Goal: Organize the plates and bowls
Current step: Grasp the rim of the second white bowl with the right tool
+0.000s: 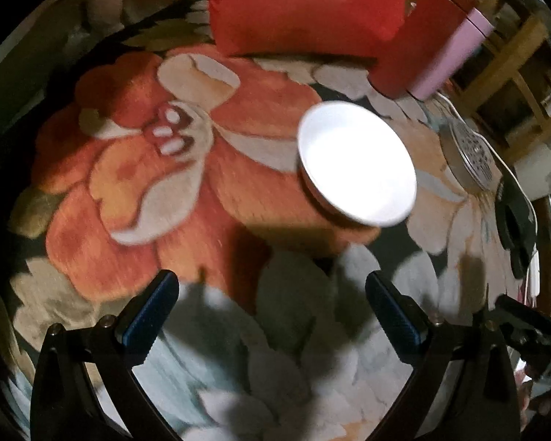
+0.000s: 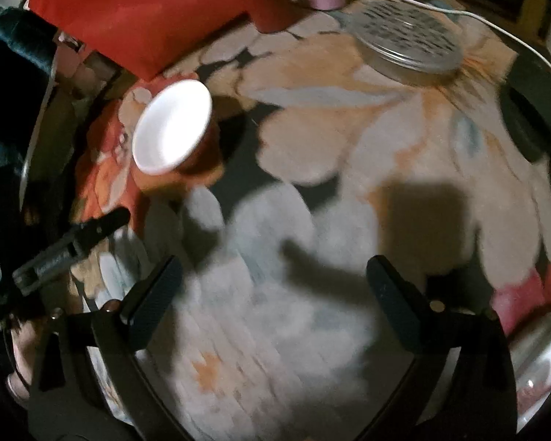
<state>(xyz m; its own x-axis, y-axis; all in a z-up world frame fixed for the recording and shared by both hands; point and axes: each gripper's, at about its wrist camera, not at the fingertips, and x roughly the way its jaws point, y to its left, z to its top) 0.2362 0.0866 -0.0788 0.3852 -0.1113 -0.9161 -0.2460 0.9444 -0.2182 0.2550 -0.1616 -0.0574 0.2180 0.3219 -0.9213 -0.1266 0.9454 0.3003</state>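
The left gripper hovers with its jaws spread wide and nothing between them, over a surface covered in a floral cloth of orange, cream and pale blue blooms on black; whether a desk or a bed lies beneath cannot be told. Ahead of the left jaws and a little to their right stands a bowl, white inside and red-brown outside, well apart from both fingertips and resting on the cloth. Beyond it, at the far edge, lies a red cushion, with a red box and a pink box leaning side by side to its right. Further right of the bowl sits a round metal lid with perforations, with a white cable running past it.

The right gripper also holds nothing, its jaws parted wide above the pale blue flowers. From its view the same bowl stands ahead and well to the left of the jaws, clear of them. The left gripper's finger enters from the left edge, short of the bowl. The perforated lid lies far ahead and to the right, the white cable curving behind it, and the red cushion fills the far left. The view is blurred, so finer details cannot be made out.
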